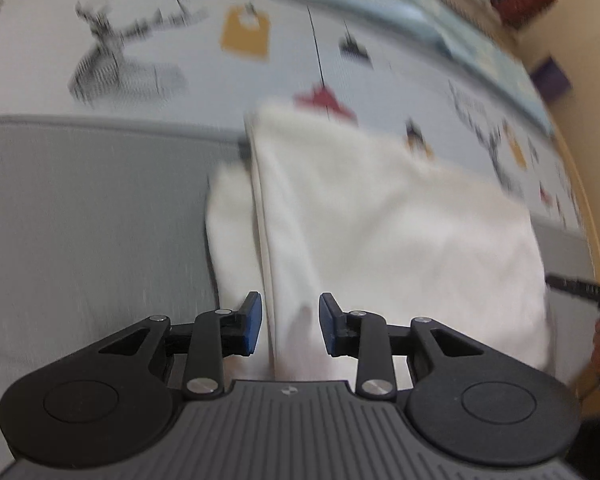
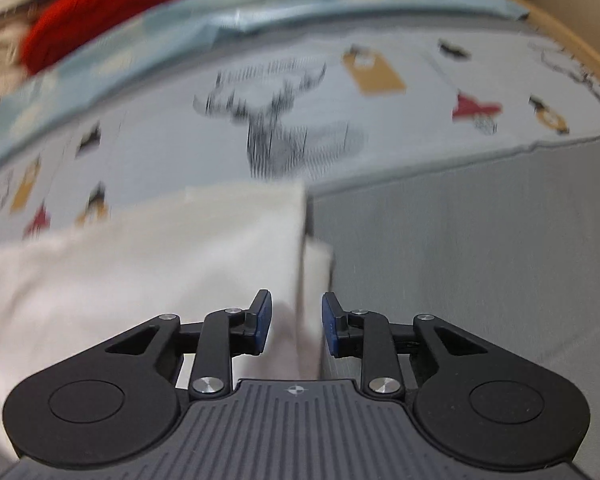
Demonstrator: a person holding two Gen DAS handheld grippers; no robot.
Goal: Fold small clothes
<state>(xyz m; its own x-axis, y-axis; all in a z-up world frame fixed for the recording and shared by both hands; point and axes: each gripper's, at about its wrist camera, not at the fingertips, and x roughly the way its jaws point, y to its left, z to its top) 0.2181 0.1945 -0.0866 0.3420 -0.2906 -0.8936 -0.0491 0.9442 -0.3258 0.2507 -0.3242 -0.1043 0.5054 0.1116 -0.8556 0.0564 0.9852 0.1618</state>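
White garment [image 1: 380,220], frame centre: partly folded, more folds left. My left claw [image 1: 290,322] and right claw [image 2: 296,322]: parted, gripping nothing.

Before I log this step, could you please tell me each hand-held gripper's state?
Left hand-held gripper: open, pads either side of the white garment.
Right hand-held gripper: open, also astride it.

printed sheet [image 1: 180,60] | grey cover [image 2: 480,240] | red fabric [image 2: 112,8] | blurred
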